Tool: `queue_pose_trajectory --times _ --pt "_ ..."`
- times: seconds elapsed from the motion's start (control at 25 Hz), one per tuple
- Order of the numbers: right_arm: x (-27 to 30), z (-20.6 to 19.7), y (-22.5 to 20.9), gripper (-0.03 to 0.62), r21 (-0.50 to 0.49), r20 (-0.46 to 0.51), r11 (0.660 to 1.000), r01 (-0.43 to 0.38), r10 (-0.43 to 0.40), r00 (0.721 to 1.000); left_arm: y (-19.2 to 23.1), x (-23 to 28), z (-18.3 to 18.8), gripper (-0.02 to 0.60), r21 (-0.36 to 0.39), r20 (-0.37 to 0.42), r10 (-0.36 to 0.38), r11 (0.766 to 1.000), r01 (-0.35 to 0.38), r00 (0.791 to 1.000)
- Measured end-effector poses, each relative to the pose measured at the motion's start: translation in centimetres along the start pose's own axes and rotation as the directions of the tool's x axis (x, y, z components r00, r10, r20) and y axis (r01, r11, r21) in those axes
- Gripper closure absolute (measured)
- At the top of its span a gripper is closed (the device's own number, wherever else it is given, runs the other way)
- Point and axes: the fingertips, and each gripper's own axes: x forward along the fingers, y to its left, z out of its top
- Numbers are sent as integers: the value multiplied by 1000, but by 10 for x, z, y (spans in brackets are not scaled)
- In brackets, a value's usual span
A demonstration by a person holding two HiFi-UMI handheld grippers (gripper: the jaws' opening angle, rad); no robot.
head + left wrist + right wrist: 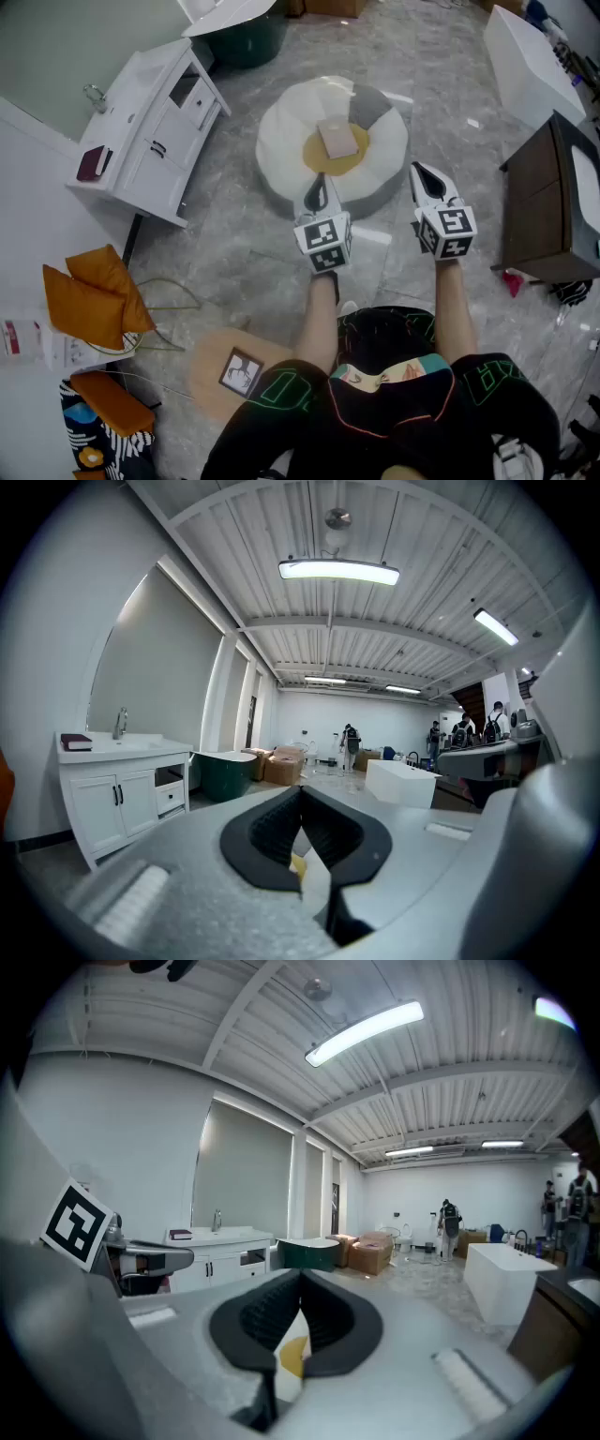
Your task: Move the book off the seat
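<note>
A pale pink book (337,139) lies flat on the yellow centre of a round white, egg-shaped floor seat (281,141). My left gripper (317,195) hovers over the seat's near edge, a short way in front of the book, shut and holding nothing. My right gripper (424,180) sits beside the seat's right rim, also shut and holding nothing. In the left gripper view the jaws (301,794) meet at their tips, with a sliver of the seat (296,866) showing below. The right gripper view shows the same closed jaws (300,1279) over the seat (292,1354).
A white vanity cabinet (155,131) with a dark red book (94,161) on it stands at the left. A dark green tub (246,37) is behind the seat. A white tub (525,56) and a brown cabinet (553,197) stand at the right. Orange cushions (89,291) lie lower left.
</note>
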Motion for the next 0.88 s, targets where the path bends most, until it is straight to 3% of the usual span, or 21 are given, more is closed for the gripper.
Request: queue_pose_trajectory --times 0.32,0.68,0.88 --pt "3 -3 -2 591 18 16 999 31 -31 999 9 2 -11 571 -28 -15 -4 1000 3 1000" --pt "7 -15 -5 591 8 -22 998 58 -57 998 22 10 -22 571 -79 -20 -12 997 10 1000" --pt "24 -32 -5 591 10 -58 999 35 -34 998 23 27 -42 571 -100 -62 -7 995 1 998"
